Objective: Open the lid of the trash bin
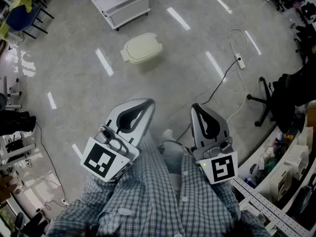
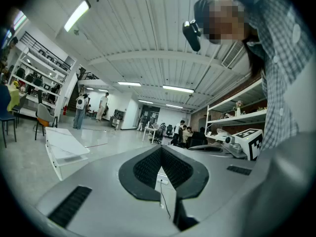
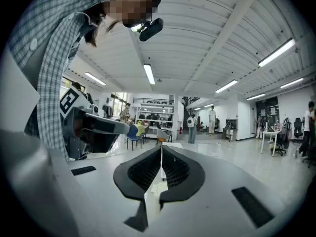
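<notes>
The trash bin [image 1: 142,48] is a low cream-coloured bin with its lid down, standing on the grey floor well ahead of me. My left gripper [image 1: 148,102] and right gripper [image 1: 196,106] are held close to my body, both pointing forward and far short of the bin. In the left gripper view the left gripper [image 2: 160,149] has its dark pads pressed together with nothing between them. The right gripper [image 3: 161,149] is likewise shut and empty in its own view. I cannot make out the bin in either gripper view.
A white low cart [image 1: 118,1] stands beyond the bin. A white cable with a power strip [image 1: 240,61] runs over the floor at the right, near an office chair base [image 1: 261,100]. A blue chair [image 1: 22,14] is far left; cluttered shelving [image 1: 291,167] lines the right edge.
</notes>
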Demonstrator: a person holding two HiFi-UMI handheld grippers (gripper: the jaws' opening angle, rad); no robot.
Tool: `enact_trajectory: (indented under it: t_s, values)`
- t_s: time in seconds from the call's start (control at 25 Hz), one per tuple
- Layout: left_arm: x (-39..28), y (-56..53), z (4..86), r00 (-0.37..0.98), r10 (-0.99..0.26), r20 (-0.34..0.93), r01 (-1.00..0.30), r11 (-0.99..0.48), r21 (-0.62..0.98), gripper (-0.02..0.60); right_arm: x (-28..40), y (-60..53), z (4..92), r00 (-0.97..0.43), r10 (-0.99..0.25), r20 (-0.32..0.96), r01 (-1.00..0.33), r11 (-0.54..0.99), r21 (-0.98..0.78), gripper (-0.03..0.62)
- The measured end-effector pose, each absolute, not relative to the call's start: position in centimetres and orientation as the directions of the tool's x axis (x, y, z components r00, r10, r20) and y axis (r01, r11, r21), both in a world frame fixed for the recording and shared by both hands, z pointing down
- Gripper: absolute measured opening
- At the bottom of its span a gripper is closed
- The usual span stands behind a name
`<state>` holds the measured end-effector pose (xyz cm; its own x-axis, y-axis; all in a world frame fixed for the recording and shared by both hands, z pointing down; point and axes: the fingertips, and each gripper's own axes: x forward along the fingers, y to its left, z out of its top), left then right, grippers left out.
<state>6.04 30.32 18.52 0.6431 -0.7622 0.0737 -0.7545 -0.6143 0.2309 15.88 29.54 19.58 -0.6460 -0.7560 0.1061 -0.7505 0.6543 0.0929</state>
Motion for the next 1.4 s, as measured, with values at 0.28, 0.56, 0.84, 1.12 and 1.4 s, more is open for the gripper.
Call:
enact_trajectory:
  t_s: [0.28,0.56,0.84,1.12,1.4]
  values:
    - [4.9,30.0,18.4,0.650,-0.758,0.054,-0.747,-0.624,0.228,0.005,15.0,29.4,19.9,-0.631,-0.766,0.123,-0.761,0.642,0.090,0.023]
    - [3.0,29.5,18.8,0.666,-0.744,0.056,-0.732,-0.638,0.238,0.005,13.4,28.9,20.2,-0.608,-0.785,0.122,-0.784,0.617,0.065,0.023]
    - [0.4,28.9,18.8,0.688,-0.725,0.049,-0.713,-0.661,0.236,0.005,11.0,28.7,20.1,-0.578,-0.808,0.112,-0.806,0.587,0.075,0.023]
    - [-2.1,28.3,18.8,0.717,-0.697,0.028,-0.682,-0.692,0.237,0.005,9.5,28.7,20.0,-0.519,-0.847,0.116,-0.842,0.530,0.103,0.023]
    - [-3.4,28.2,18.8,0.742,-0.670,0.007,-0.650,-0.717,0.251,0.005,9.2,29.1,19.5,-0.460,-0.881,0.111,-0.872,0.472,0.128,0.023]
